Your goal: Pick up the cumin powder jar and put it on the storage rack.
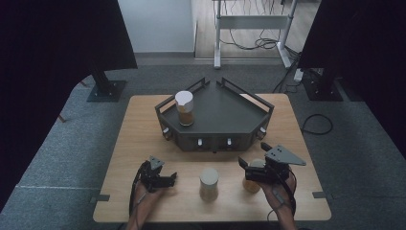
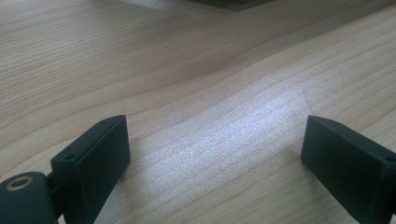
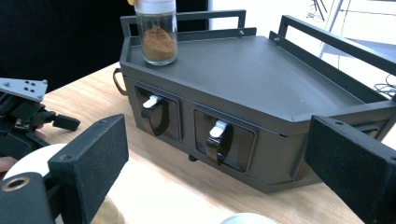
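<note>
Jars are the things in hand here. From the high view, one jar with a white lid (image 1: 209, 183) stands on the wooden bench (image 1: 143, 139), between the two grippers and apart from both. A second jar (image 1: 253, 179) with brown powder stands at the right, just beside the right gripper (image 1: 251, 165) and partly hidden behind it; I cannot tell if they touch. A third jar (image 1: 184, 108) stands upright on the left back corner of the dark rack (image 1: 225, 115). The left gripper (image 1: 168, 178) rests low over the bench at the left, and its jaws point toward the middle jar.

From the left gripper view, the jaws are spread wide, with only bare bench (image 2: 196, 93) between them.

From the right gripper view, the jaws are also spread wide and pinch nothing. Between them is the rack (image 3: 261, 79) with its two front drawers, each with a white-tipped handle (image 3: 217, 128). The jar with brown powder (image 3: 158, 31) stands on the rack's top corner. A white lid (image 3: 32, 161) is low at the left, behind the left jaw, and the left gripper (image 3: 67, 122) is farther off at the left edge.
</note>
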`<state>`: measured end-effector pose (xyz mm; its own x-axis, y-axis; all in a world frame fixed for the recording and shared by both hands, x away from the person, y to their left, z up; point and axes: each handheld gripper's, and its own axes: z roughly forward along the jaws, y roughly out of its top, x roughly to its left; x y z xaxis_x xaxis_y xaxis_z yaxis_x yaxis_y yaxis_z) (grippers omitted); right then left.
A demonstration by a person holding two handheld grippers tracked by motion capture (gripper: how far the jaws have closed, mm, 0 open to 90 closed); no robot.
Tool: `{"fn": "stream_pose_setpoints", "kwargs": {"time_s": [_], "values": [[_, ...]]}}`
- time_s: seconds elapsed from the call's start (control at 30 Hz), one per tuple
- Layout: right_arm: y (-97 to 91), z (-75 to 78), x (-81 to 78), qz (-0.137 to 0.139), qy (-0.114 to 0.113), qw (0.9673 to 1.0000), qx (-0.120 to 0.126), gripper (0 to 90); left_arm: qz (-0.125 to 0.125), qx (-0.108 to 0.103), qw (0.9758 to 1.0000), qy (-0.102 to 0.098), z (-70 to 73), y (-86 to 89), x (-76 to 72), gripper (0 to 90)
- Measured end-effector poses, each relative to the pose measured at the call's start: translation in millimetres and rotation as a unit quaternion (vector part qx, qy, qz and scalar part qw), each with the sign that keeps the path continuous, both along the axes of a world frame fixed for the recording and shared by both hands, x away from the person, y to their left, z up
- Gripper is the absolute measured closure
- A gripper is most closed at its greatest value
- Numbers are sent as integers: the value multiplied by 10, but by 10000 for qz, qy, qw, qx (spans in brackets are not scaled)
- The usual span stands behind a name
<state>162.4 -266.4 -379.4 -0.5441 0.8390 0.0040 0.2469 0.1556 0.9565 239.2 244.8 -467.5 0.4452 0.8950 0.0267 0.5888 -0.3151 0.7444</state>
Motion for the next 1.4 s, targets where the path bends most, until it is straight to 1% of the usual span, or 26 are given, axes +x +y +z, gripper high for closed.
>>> {"fn": "stream_pose_setpoints", "kwargs": {"time_s": [0.6, 1.17, 1.4], "values": [[218, -21, 37, 234, -75, 9997, 36, 58, -35, -2, 10000, 1, -1, 2, -1, 73], [440, -27, 76, 518, -135, 9986, 40, 59, -37, -2, 10000, 2, 0, 1, -1, 73], [502, -50, 77, 603, -135, 9981, 62, 59, -35, -1, 10000, 3, 0, 1, -2, 73]]}}
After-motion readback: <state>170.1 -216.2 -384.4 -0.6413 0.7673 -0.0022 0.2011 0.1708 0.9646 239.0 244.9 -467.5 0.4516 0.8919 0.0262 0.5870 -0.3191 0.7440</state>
